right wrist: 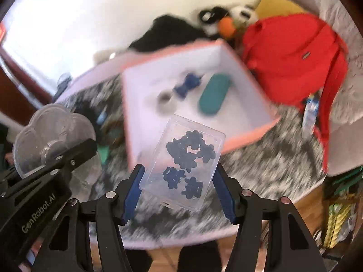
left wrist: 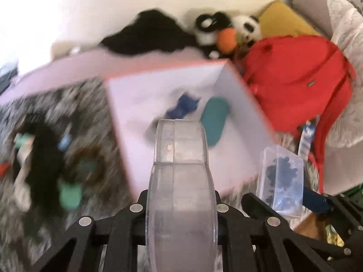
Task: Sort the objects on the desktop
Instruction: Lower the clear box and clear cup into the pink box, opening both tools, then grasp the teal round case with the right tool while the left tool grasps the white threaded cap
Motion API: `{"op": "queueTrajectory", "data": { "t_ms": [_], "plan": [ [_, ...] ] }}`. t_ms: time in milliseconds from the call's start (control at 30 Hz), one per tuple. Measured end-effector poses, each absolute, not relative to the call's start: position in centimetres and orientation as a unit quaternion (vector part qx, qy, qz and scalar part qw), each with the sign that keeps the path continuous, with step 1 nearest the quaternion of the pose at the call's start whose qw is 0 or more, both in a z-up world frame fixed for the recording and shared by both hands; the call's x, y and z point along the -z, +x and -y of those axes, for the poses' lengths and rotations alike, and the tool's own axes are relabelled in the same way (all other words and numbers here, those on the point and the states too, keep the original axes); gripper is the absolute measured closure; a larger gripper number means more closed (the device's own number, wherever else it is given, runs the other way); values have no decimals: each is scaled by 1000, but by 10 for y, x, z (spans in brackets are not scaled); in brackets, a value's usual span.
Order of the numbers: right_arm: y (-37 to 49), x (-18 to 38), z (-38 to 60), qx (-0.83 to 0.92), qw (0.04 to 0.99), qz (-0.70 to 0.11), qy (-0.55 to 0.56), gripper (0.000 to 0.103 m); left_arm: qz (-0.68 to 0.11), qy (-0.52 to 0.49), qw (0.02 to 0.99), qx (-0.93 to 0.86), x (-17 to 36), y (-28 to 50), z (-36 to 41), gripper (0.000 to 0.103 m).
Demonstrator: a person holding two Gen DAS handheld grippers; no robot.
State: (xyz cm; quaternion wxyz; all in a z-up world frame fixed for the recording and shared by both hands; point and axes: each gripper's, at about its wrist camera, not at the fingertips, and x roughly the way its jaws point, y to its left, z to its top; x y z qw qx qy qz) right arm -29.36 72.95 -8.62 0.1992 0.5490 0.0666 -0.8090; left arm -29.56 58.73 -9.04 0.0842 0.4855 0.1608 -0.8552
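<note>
My left gripper (left wrist: 180, 204) is shut on a clear flower-shaped case (left wrist: 181, 176), seen edge-on and held upright. In the right wrist view the same case (right wrist: 54, 133) hangs at the left. My right gripper (right wrist: 179, 170) is shut on a clear rectangular box (right wrist: 183, 163) of dark blue flower-shaped pieces, its blue pads (right wrist: 133, 190) on both long sides. Both are in the air just in front of an open pink box (right wrist: 249, 136) with a white inside. In it lie a blue bow (right wrist: 187, 85), a teal oval case (right wrist: 214, 95) and a grey ring (right wrist: 165, 103).
A red backpack (right wrist: 292, 54) lies right of the pink box. Plush toys (right wrist: 242, 13), black cloth (right wrist: 168, 34) and a yellow cushion (right wrist: 279, 4) are behind it. Small items (left wrist: 45, 158) litter the mottled grey cover to the left. The frames are motion-blurred.
</note>
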Motion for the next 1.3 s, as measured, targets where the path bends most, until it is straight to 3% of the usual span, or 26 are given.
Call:
{"op": "queueTrajectory", "data": {
  "t_ms": [167, 233, 267, 300, 367, 433, 700, 967, 1067, 1300],
  "plan": [
    [-377, 104, -735, 825, 185, -72, 529, 39, -151, 483, 91, 858, 121, -375, -587, 85],
    [-406, 122, -729, 816, 208, -70, 535, 38, -154, 490, 102, 852, 134, -391, -582, 51],
    [-417, 131, -727, 814, 207, -75, 538, 37, -157, 490, 108, 850, 139, -396, -578, 27],
    [-428, 140, -725, 813, 204, -80, 540, 35, -159, 488, 114, 851, 143, -397, -574, 23],
    [-439, 151, -723, 816, 187, -99, 538, 15, -158, 483, 126, 852, 147, -395, -565, 22],
    [-443, 153, -724, 822, 181, -105, 530, 12, -163, 489, 137, 846, 152, -387, -556, 22],
    [-393, 150, -712, 810, 197, -108, 541, 12, -199, 495, 197, 823, 145, -295, -504, 22],
    [-285, 144, -626, 780, 276, -111, 551, 11, -206, 515, 266, 789, 164, -164, -422, 22],
    [-249, 155, -578, 758, 317, -110, 559, 11, -211, 523, 287, 774, 182, -130, -386, 22],
    [-235, 232, -513, 741, 301, -98, 592, 11, -229, 534, 277, 765, 254, -111, -316, 22]
  ]
}}
